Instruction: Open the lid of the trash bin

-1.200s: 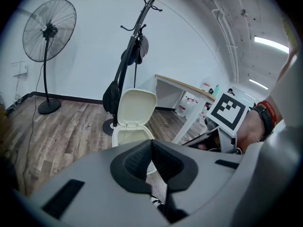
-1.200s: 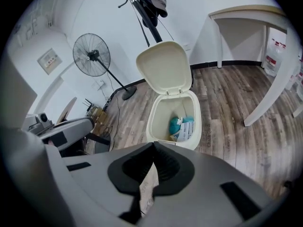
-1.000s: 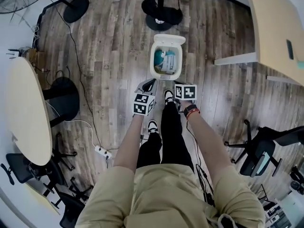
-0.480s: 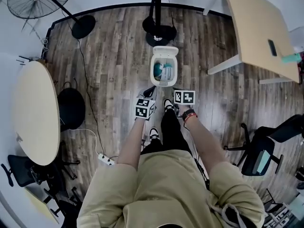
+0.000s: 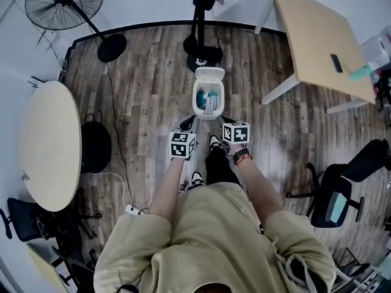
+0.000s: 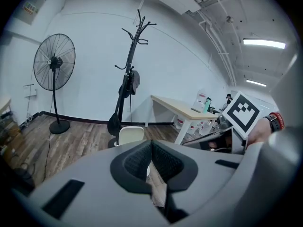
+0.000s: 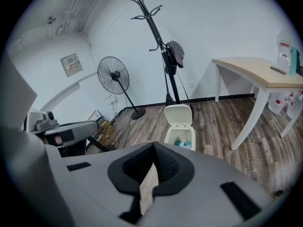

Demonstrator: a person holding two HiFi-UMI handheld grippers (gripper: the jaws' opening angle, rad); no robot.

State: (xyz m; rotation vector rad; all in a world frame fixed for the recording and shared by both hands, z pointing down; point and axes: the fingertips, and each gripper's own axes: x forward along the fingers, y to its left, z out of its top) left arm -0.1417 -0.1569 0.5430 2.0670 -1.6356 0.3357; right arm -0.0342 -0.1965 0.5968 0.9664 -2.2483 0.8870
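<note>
"Head view: what do we enter?"
"Trash bin on the floor at 12 o'clock from our feet, lid raised, contents showing. Left gripper at 7 o'clock of it, right gripper at 5 o'clock; both near, neither touching."
"Left gripper view?"
"Jaws pressed together on nothing; the lid shows at 11 o'clock beyond them."
"Right gripper view?"
"Same entry: pads closed, empty; bin at 12 o'clock, open."
"Risks?"
"We judge the lid done. A knock from either gripper, or from the shoe beside the base, could drop it shut or slide the bin."
</note>
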